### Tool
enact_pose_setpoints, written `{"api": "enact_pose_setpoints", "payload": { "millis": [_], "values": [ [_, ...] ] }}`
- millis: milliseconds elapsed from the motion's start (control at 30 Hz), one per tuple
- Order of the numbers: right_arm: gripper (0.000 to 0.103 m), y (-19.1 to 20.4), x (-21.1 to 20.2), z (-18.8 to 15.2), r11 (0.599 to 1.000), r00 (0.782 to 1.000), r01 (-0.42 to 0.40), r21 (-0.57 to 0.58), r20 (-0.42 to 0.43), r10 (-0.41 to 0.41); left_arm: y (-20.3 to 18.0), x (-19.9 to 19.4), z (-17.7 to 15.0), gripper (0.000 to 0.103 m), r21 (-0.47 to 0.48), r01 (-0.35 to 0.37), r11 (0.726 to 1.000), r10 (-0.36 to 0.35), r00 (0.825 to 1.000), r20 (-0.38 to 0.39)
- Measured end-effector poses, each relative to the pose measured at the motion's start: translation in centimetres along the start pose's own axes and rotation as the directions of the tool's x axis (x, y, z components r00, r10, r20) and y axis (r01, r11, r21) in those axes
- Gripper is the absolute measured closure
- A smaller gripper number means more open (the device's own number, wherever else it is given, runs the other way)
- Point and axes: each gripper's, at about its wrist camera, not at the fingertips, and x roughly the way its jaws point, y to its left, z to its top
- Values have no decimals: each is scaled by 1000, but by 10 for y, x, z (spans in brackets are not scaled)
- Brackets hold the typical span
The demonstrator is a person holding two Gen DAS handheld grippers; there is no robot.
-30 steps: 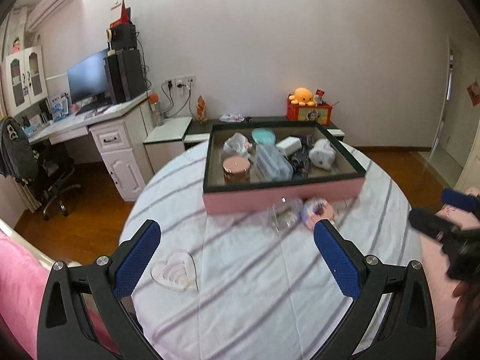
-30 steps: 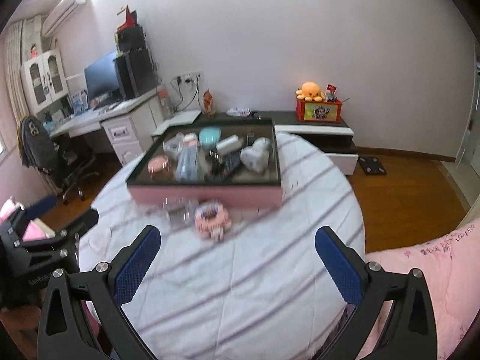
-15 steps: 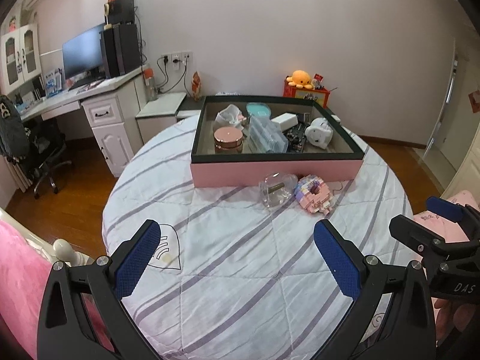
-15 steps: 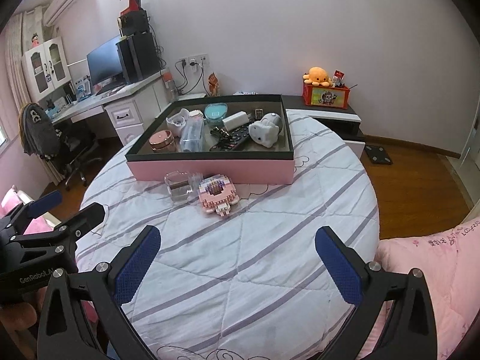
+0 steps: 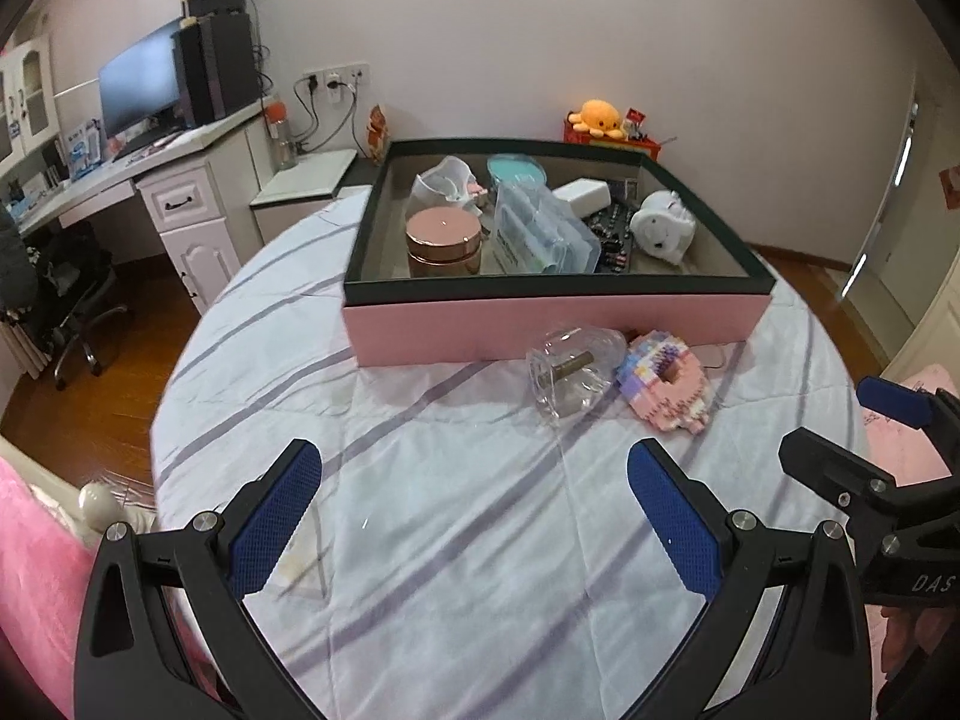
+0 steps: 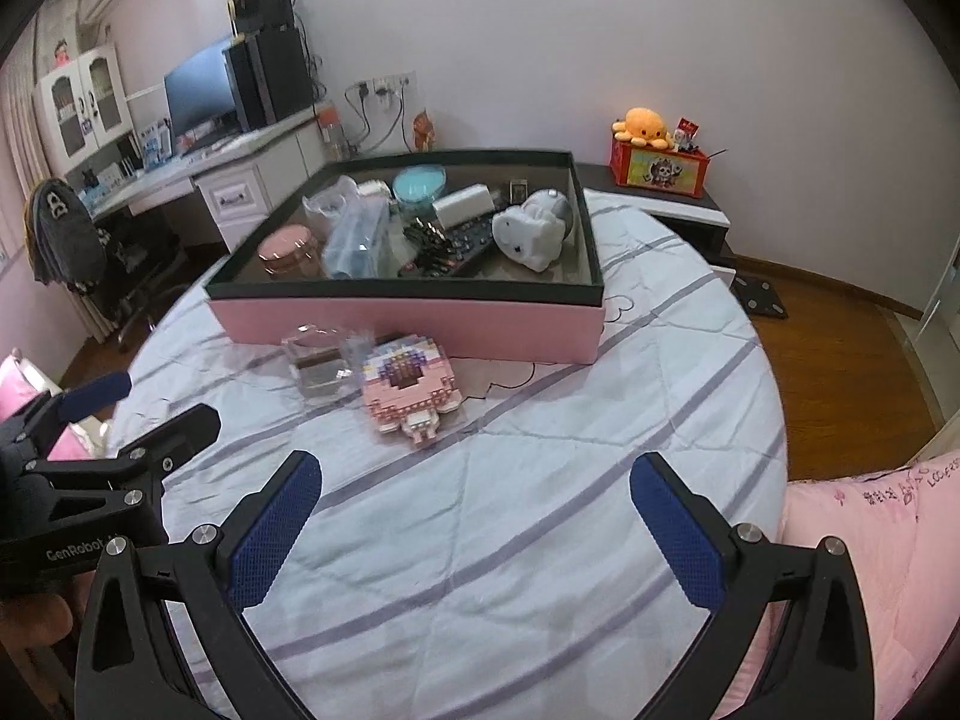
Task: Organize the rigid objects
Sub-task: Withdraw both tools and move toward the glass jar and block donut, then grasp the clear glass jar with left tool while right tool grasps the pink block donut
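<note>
A pink box with a dark rim stands at the far side of the round table and holds several items, among them a rose-gold jar, a clear plastic bag and a white figure. In front of it lie a clear glass piece and a pink brick model. My left gripper is open and empty above the near cloth. My right gripper is open and empty too, to the right of the left one.
The table wears a white cloth with grey stripes. A clear heart-shaped dish lies by my left finger. A desk with a monitor and an office chair stand at the left. Pink bedding lies at the right.
Both grippers have moved forward and tilted down toward the table; the box, glass piece and brick model now sit closer and larger. Both stay open.
</note>
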Motion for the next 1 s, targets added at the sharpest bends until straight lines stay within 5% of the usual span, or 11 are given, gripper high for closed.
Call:
{"api": "enact_pose_setpoints", "payload": {
  "millis": [400, 700, 767, 833, 1000],
  "values": [
    [24, 6, 68, 16, 992, 987, -111, -59, -119, 103, 5, 58, 4, 6, 14, 38, 999, -36, 995, -93],
    [27, 16, 88, 29, 985, 982, -146, -91, -132, 133, 15, 69, 8, 12, 15, 33, 999, -32, 994, -103],
    [34, 17, 92, 29, 984, 982, -144, -103, -137, 130, 14, 69, 8, 11, 19, 57, 998, -55, 993, -102],
    [53, 18, 92, 29, 985, 986, -118, -126, -132, 101, 8, 68, 7, 11, 40, 54, 998, -50, 994, -99],
    [57, 4, 82, 24, 989, 988, -107, -106, -124, 93, -9, 66, 10, 10, 73, 97, 993, -91, 992, -85]
  ]
}}
